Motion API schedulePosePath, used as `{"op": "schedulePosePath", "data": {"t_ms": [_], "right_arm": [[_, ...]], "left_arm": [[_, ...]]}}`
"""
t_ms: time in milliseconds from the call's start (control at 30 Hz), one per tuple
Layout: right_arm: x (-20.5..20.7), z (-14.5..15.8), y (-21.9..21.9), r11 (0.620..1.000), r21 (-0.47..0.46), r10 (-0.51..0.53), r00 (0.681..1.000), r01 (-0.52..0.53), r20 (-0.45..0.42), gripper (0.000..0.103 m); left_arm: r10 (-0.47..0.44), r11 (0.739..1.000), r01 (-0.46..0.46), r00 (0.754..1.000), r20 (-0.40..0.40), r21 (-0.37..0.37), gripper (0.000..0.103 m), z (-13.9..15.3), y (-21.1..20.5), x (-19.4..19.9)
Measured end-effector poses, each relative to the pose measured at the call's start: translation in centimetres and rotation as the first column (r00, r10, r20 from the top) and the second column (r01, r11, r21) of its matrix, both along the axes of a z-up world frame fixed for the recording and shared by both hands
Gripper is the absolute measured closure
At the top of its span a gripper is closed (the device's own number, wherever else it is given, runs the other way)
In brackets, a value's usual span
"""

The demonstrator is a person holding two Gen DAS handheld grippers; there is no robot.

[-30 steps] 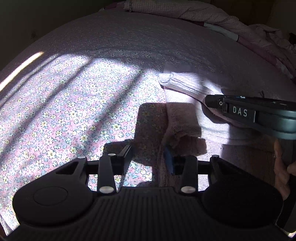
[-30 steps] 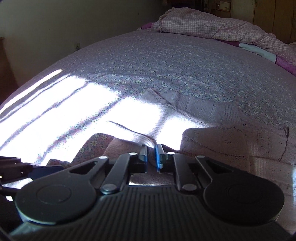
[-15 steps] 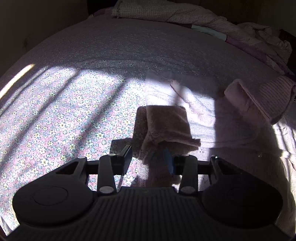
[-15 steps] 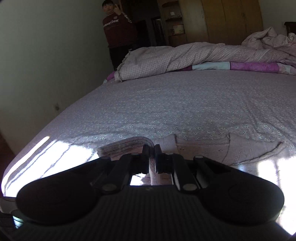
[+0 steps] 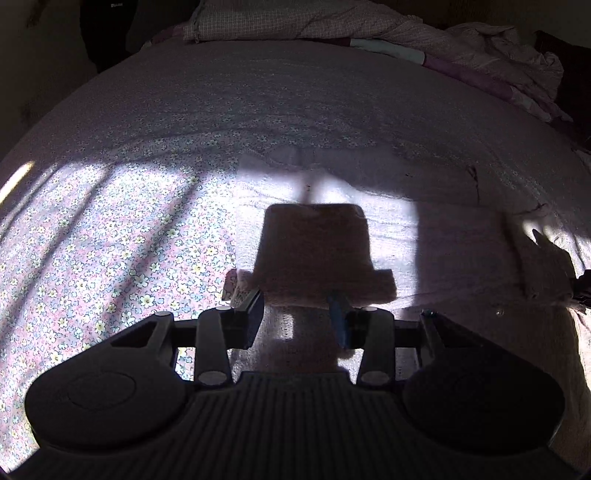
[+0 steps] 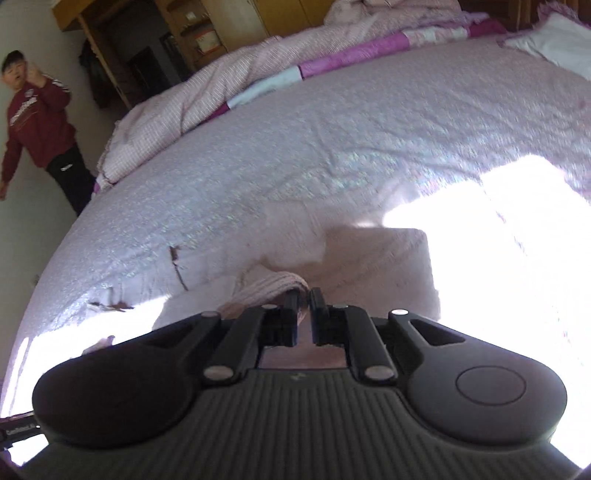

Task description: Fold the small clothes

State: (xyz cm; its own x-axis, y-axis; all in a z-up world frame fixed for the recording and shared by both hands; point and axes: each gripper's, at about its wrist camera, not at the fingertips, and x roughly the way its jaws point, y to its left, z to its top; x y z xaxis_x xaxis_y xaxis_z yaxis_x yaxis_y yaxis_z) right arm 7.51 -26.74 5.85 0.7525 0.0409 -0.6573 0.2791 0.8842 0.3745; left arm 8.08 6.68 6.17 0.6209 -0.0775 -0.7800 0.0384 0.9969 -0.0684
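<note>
A small pale pink knitted garment (image 5: 436,251) lies spread on the flowered bedsheet (image 5: 110,236). In the left wrist view my left gripper (image 5: 297,314) stands open over the garment's near left edge, and a folded flap of it (image 5: 317,251) lies just ahead between the fingers, in shadow. In the right wrist view my right gripper (image 6: 303,314) is shut on a ribbed fold of the same garment (image 6: 269,286) and holds it lifted above the rest of the garment (image 6: 380,258). That held fold also shows at the right edge of the left wrist view (image 5: 543,269).
A rumpled pink checked quilt (image 6: 221,88) is heaped along the far side of the bed. A person in a dark red sweatshirt (image 6: 33,122) stands by the wall at far left. Wooden cupboards (image 6: 229,22) stand behind. Bright sun patches fall on the sheet (image 6: 517,229).
My right gripper has lifted the garment's ribbed edge and carried it across to the right, tilting its view. My left gripper has stayed open and moved forward over the garment's left part.
</note>
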Motion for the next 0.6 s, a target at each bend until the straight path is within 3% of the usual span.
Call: {"op": "schedulePosePath", "data": {"t_ms": [100,233,333,400,433,467,600], "right_arm": [[-0.8,-2.2,-1.1,0.998,0.005,-0.054,0.995,0.055,-0.086,0.093],[-2.7,-2.2,-2.1,1.0,0.004,-0.014,0.998,0.014,-0.058,0.092],[-3.8,-0.7,-1.4,0.995,-0.089,0.043,0.998,-0.046,-0.039,0.09],[-4.4,0.2,-0.7,0.984,-0.148,0.097,0.995,-0.098,-0.013,0.077],[-4.7,0.7,-0.2,0.977,-0.174,0.124,0.992,-0.122,0.001,0.054],[-4.9,1.1,0.2,0.97,-0.198,0.15,0.989,-0.143,0.017,0.038],[-5.4,2.0,2.0,0.929,-0.286,0.264,0.962,-0.234,0.071,0.039]], "left_arm": [[-0.019,1.0,0.019,1.0,-0.003,0.013,0.056,-0.2,-0.6,0.5],[-0.028,0.999,0.028,1.0,-0.002,0.029,0.056,-0.2,-1.4,0.7],[-0.03,0.999,0.03,1.0,0.002,0.022,0.056,-0.2,-1.7,1.1],[-0.033,0.999,0.033,0.999,0.003,0.025,0.056,-0.2,-1.8,1.4],[-0.033,0.999,0.033,0.999,0.004,0.029,0.056,-0.4,-1.9,1.4],[-0.033,0.999,0.033,0.999,0.005,0.033,0.056,-0.4,-2.0,1.4],[-0.029,0.999,0.029,1.0,0.001,0.034,0.056,-0.7,-2.1,1.7]]}}
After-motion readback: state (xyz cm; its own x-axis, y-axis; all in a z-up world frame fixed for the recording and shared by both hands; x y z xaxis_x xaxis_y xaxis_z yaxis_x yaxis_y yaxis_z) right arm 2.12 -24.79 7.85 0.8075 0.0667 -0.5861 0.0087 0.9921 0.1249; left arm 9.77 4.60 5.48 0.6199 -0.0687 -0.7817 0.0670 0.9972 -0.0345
